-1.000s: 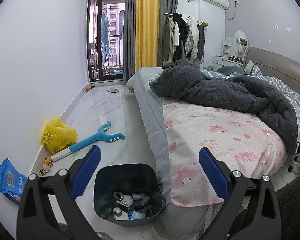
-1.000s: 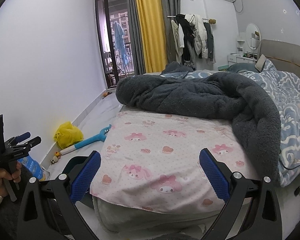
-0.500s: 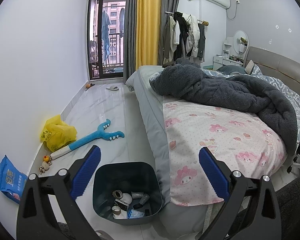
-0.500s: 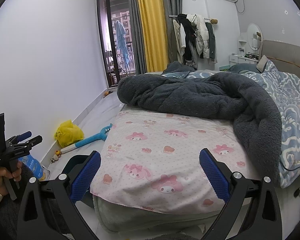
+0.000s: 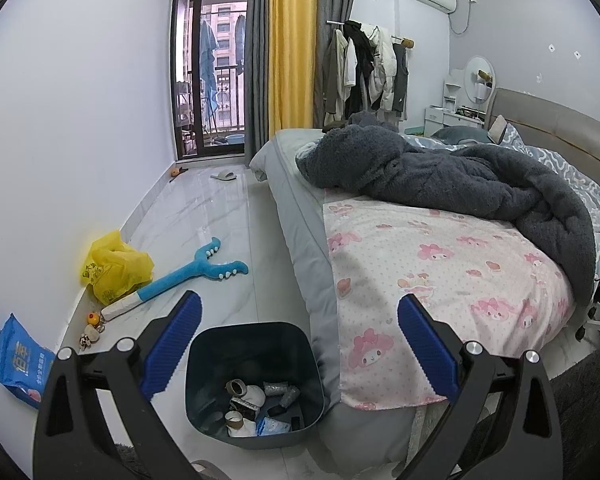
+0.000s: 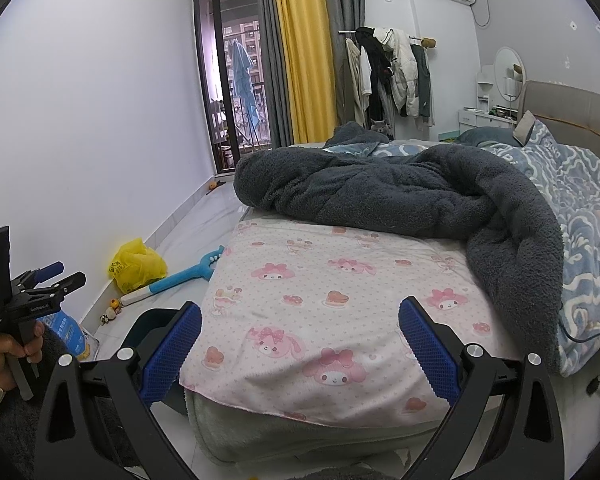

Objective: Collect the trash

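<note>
A dark teal trash bin (image 5: 256,376) stands on the floor at the bed's foot corner, holding tape rolls, wrappers and other scraps. My left gripper (image 5: 300,344) hovers above it, open and empty. My right gripper (image 6: 300,344) is open and empty over the foot of the bed; the bin's rim (image 6: 148,324) shows behind its left finger. The left gripper also shows in the right wrist view (image 6: 54,278), held in a hand. A yellow plastic bag (image 5: 114,268) and a blue packet (image 5: 18,360) lie by the left wall.
The bed (image 5: 440,264) with a pink sheet and a grey blanket (image 5: 460,176) fills the right side. A blue toy (image 5: 188,274) and small figurines (image 5: 92,326) lie on the white floor. A slipper (image 5: 223,176) lies near the balcony door. A dark rug (image 5: 580,392) is at right.
Both grippers have drifted slightly; the views shifted a little and the bin sits a bit higher in the left wrist view. Both stay open and empty.
</note>
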Available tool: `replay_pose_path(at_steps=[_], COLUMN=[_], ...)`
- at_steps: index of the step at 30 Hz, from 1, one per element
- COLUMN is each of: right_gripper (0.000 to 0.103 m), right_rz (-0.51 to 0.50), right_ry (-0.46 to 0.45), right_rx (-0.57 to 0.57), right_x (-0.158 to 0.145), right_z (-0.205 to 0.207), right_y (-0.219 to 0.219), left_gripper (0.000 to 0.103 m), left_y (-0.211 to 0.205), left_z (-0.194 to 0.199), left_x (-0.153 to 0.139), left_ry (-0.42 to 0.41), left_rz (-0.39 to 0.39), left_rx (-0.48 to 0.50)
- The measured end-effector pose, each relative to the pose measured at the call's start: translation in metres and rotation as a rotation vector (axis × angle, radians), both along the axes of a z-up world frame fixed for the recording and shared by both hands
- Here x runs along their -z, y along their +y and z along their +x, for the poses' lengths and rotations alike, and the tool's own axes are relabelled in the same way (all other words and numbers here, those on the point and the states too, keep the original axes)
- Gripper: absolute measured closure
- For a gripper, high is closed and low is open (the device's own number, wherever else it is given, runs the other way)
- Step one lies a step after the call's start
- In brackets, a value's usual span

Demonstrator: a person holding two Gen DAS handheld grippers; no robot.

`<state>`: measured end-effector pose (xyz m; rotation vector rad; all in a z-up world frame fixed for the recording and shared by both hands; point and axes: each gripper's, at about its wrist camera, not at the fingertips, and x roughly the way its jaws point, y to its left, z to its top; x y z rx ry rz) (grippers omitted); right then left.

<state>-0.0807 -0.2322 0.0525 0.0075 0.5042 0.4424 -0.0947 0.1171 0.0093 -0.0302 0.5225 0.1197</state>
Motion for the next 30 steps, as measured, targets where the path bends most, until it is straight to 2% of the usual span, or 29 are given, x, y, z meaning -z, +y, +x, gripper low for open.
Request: replay_pose_path(at_steps=[30], right_gripper=[0.003], right_rz=[-0.011], right_ry=[0.000], right_rx=[-0.002], right_x=[0.0002], right_z=[-0.0011], right_y=[0.0000], left_gripper=[0.003], left_y=[-0.0007], left_z=[0.0014], left_x=[-0.0013], left_ry=[0.002], left_rz=[0.000], left_rx=[0.000])
